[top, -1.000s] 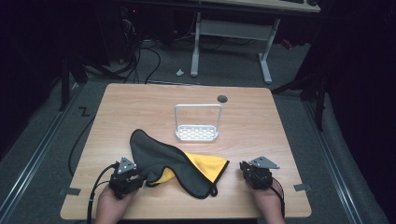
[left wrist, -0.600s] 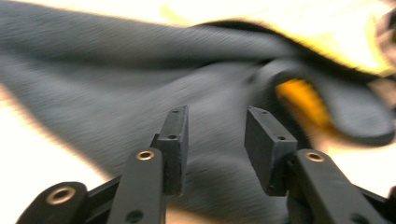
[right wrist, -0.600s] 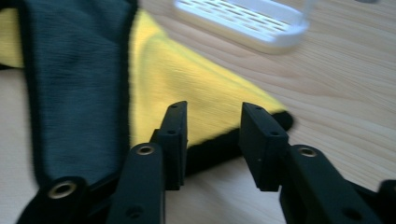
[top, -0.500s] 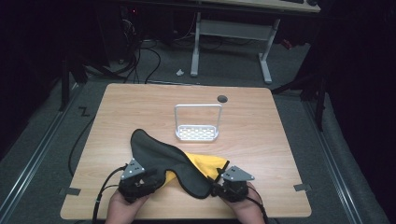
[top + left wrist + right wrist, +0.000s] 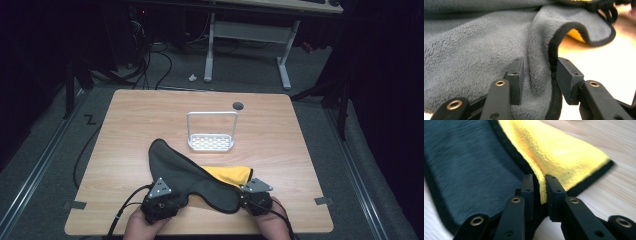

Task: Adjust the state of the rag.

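Both hands have slid in toward the towel (image 5: 192, 172) since a second ago. The right gripper (image 5: 246, 199) was well off to the side then; now it's right at the towel's near right corner, and its jaws have just been closing, with the yellow layer and black hem pinched between them. The left gripper (image 5: 172, 199) has come in at the near left edge, and its jaws have just been closing too, though they look half spread: a grey fold (image 5: 540, 72) sits between the pads (image 5: 517, 75) and I can't tell if it's really squeezed yet.

My read is that both corners are about grabbed, so lifting or folding comes next once the left bites properly.

Room-wise: the table edge (image 5: 200, 232) is right behind both grippers, so pulling back isn't an option. Ahead of them, past the towel, stands a little white rack (image 5: 211, 142), fairly near the cloth's far side. Bare wood is open beyond each gripper's outer side.
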`<action>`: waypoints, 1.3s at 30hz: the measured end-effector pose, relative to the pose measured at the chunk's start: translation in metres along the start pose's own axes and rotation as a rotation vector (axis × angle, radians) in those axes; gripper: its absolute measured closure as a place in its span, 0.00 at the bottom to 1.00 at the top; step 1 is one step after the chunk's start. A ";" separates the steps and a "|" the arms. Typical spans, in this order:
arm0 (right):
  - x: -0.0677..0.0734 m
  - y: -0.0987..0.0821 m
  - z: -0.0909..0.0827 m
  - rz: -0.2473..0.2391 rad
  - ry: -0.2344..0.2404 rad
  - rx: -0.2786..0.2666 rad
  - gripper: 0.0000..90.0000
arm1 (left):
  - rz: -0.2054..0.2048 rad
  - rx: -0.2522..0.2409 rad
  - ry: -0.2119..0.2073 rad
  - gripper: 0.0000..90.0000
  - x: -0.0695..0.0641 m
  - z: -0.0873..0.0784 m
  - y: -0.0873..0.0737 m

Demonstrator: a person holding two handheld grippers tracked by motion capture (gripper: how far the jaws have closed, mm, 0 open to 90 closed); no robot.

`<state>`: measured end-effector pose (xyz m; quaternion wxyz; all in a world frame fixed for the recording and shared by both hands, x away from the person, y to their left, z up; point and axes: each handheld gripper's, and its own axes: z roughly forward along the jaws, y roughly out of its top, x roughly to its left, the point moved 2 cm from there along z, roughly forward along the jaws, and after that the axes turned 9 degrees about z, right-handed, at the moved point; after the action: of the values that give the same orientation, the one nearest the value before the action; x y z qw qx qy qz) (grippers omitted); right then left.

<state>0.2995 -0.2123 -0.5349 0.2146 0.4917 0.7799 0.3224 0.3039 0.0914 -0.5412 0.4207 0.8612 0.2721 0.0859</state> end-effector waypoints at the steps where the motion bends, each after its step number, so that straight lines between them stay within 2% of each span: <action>1: 0.000 0.000 0.000 0.000 0.000 0.000 0.87 | 0.000 0.000 0.000 0.65 0.000 0.000 0.000; 2: -0.007 -0.001 -0.004 0.021 -0.008 -0.008 0.87 | 0.009 0.001 -0.002 0.65 -0.002 0.001 0.000; 3: -0.019 -0.002 -0.011 0.069 -0.027 -0.034 0.87 | 0.015 0.003 -0.003 0.65 -0.003 0.002 0.000; 4: -0.024 -0.001 -0.014 0.085 -0.035 -0.052 0.87 | 0.022 0.005 -0.001 0.66 -0.004 0.002 0.000; 8: -0.037 0.005 -0.018 0.092 -0.108 -0.097 0.88 | 0.008 0.000 -0.011 0.66 -0.002 0.001 -0.001; 9: -0.037 0.005 -0.018 0.092 -0.108 -0.097 0.88 | 0.003 -0.001 -0.014 0.66 -0.002 0.001 -0.001; 10: -0.046 0.009 -0.012 0.094 -0.134 -0.103 0.87 | -0.001 -0.001 -0.017 0.66 -0.002 0.000 -0.001; 11: -0.046 0.009 -0.012 0.094 -0.134 -0.103 0.87 | -0.002 0.000 -0.020 0.66 -0.002 0.000 -0.001; 12: -0.057 0.015 -0.004 0.123 -0.135 -0.105 0.87 | -0.001 0.006 -0.025 0.66 -0.002 -0.001 -0.001; 13: -0.062 0.018 -0.001 0.136 -0.137 -0.106 0.87 | -0.001 0.006 -0.025 0.66 -0.002 -0.001 -0.001; 15: -0.067 0.021 0.003 0.140 -0.139 -0.108 0.87 | 0.002 0.012 -0.037 0.66 -0.003 -0.002 -0.002; 17: -0.082 0.031 0.012 0.158 -0.150 -0.104 0.86 | 0.002 0.018 -0.053 0.66 -0.005 -0.003 -0.002; 18: -0.082 0.031 0.012 0.158 -0.150 -0.104 0.86 | 0.002 0.018 -0.053 0.67 -0.005 -0.003 -0.002; 19: -0.088 0.038 0.016 0.161 -0.171 -0.118 0.84 | -0.001 0.023 -0.063 0.67 -0.006 -0.004 -0.003; 21: -0.090 0.042 0.018 0.153 -0.183 -0.121 0.80 | -0.005 0.024 -0.068 0.67 -0.006 -0.004 -0.003; 22: -0.094 0.047 0.021 0.152 -0.198 -0.125 0.74 | -0.005 0.026 -0.074 0.67 -0.008 -0.005 -0.003; 24: -0.095 0.049 0.021 0.157 -0.199 -0.130 0.72 | -0.005 0.024 -0.076 0.66 -0.009 -0.006 -0.002; 25: -0.094 0.050 0.016 0.160 -0.195 -0.151 0.68 | -0.002 0.017 -0.076 0.66 -0.010 -0.007 -0.002; 26: -0.091 0.050 0.012 0.164 -0.189 -0.157 0.67 | 0.003 -0.003 -0.071 0.66 -0.010 -0.011 0.000; 27: -0.091 0.050 0.012 0.164 -0.189 -0.157 0.67 | 0.003 -0.003 -0.071 0.66 -0.010 -0.011 0.000; 28: -0.085 0.049 0.004 0.154 -0.176 -0.172 0.66 | 0.002 -0.014 -0.065 0.66 -0.009 -0.013 0.001; 29: -0.081 0.048 0.000 0.142 -0.170 -0.178 0.66 | -0.011 -0.044 -0.051 0.66 -0.005 -0.020 0.004; 31: -0.072 0.043 -0.007 0.143 -0.141 -0.182 0.67 | -0.020 -0.054 -0.037 0.66 -0.002 -0.024 0.004; 33: -0.062 0.035 -0.011 0.123 -0.118 -0.171 0.67 | -0.047 -0.074 0.021 0.66 0.013 -0.038 0.003; 34: -0.062 0.035 -0.011 0.123 -0.118 -0.171 0.67 | -0.047 -0.074 0.021 0.66 0.013 -0.038 0.003; 36: -0.052 0.026 -0.015 0.115 -0.097 -0.156 0.68 | -0.076 -0.079 0.077 0.66 0.028 -0.047 -0.001; 37: -0.042 0.017 -0.018 0.094 -0.081 -0.134 0.68 | -0.094 -0.075 0.106 0.66 0.036 -0.051 -0.005; 38: -0.037 0.013 -0.018 0.083 -0.073 -0.124 0.68 | -0.177 -0.069 0.111 0.65 0.052 -0.052 -0.015; 39: -0.032 0.009 -0.019 0.078 -0.063 -0.110 0.68 | -0.177 -0.069 0.111 0.63 0.052 -0.052 -0.015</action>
<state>0.3066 -0.2440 -0.5148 0.2528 0.5192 0.7341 0.3572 0.3214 0.1622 -0.5239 0.4402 0.8126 0.3671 0.1053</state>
